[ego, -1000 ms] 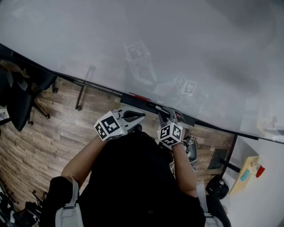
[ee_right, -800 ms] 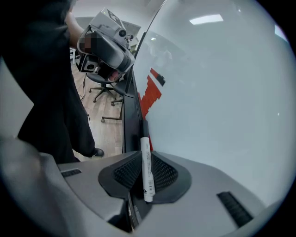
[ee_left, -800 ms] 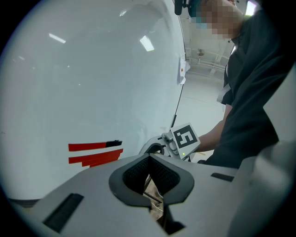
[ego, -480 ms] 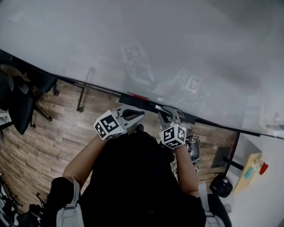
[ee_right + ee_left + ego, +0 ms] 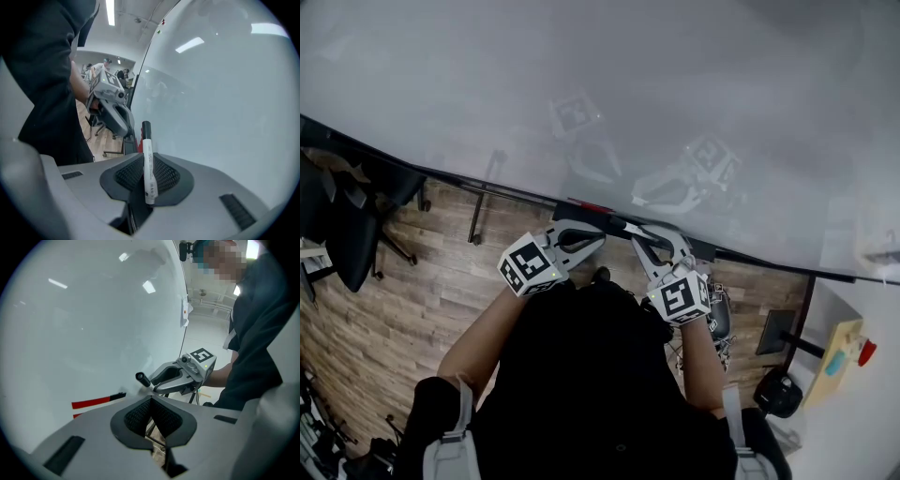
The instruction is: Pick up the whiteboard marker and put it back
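A white whiteboard marker (image 5: 148, 167) with a black cap is clamped upright between the jaws of my right gripper (image 5: 145, 176), its cap end pointing toward the whiteboard (image 5: 220, 93). In the head view the right gripper (image 5: 642, 234) reaches to the dark tray (image 5: 705, 251) along the board's bottom edge. The left gripper (image 5: 594, 240) hovers just left of it, shut and holding nothing. From the left gripper view (image 5: 151, 405) I see the right gripper (image 5: 180, 376) with the marker's black cap (image 5: 142, 378) sticking out near the board.
A red marker (image 5: 592, 205) lies on the tray, also visible as a red marker (image 5: 96, 402) in the left gripper view. Black office chairs (image 5: 347, 234) stand at left on the wooden floor. The board's stand leg (image 5: 480, 197) runs below the tray.
The right gripper has shifted down and to the right and swung its jaws toward the tray with the marker. The left gripper has barely moved.
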`<state>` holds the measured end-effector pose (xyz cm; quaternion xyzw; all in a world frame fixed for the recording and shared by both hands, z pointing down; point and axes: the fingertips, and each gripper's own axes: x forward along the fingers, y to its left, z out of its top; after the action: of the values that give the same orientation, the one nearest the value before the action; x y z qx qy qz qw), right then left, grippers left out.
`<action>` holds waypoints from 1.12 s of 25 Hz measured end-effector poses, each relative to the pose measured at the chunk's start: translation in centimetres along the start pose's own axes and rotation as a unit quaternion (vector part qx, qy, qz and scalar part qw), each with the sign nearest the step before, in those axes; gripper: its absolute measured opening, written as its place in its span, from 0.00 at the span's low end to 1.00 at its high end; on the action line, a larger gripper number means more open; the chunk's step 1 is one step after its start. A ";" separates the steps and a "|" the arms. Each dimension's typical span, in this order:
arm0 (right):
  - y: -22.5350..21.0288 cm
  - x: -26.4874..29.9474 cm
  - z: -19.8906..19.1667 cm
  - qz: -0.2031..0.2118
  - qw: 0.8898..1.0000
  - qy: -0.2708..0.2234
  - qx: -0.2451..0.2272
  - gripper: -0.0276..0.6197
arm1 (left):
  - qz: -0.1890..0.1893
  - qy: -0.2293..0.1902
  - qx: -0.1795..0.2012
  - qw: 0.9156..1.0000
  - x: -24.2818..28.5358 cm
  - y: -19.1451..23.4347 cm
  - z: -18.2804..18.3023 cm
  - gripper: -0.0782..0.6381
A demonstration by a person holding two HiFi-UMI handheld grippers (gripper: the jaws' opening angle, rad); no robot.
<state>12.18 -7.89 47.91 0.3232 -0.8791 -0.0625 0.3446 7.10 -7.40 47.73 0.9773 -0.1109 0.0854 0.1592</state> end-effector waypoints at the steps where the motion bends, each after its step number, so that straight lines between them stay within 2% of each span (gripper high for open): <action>1: -0.2 -0.5 0.7 -0.002 1.000 -0.013 0.003 0.15 | 0.001 -0.001 0.001 1.000 0.0 0.0 0.2 0.13; 5: -1.4 -2.9 4.0 0.003 0.996 -0.091 0.023 0.15 | 0.006 -0.010 0.009 1.000 0.1 -0.3 1.6 0.13; 6: -1.6 -3.5 5.1 0.009 0.991 -0.126 0.045 0.15 | 0.006 -0.014 0.012 1.000 0.0 -0.3 2.0 0.13; 8: -2.2 -4.6 7.0 0.020 0.974 -0.196 0.113 0.15 | 0.005 -0.026 0.021 0.999 -0.3 -0.5 2.9 0.13; 10: -2.7 -6.0 7.4 0.031 0.959 -0.231 0.159 0.15 | 0.002 -0.033 0.033 0.999 -0.4 -1.0 3.9 0.13; 14: -3.6 -8.1 6.2 0.050 0.947 -0.265 0.175 0.15 | -0.002 -0.049 0.049 0.998 -0.7 -1.8 5.6 0.13; 20: -4.7 -10.9 6.1 0.093 0.897 -0.355 0.247 0.15 | -0.011 -0.071 0.077 0.994 -1.0 -2.8 9.0 0.13; 22: -4.9 -11.7 6.1 0.105 0.881 -0.378 0.263 0.15 | -0.018 -0.078 0.094 0.992 -1.2 -3.3 9.8 0.13; 26: -5.0 -13.2 6.4 0.128 0.851 -0.421 0.286 0.15 | -0.017 -0.088 0.102 0.991 -1.7 -3.5 10.5 0.13; 28: -5.2 -13.9 6.5 0.136 0.840 -0.438 0.290 0.15 | -0.016 -0.089 0.104 0.991 -1.8 -3.5 10.6 0.13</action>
<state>18.41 -4.21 33.38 0.2246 -0.9513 0.1081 -0.1813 7.67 -7.32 36.45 0.9939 -0.0992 0.0070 0.0481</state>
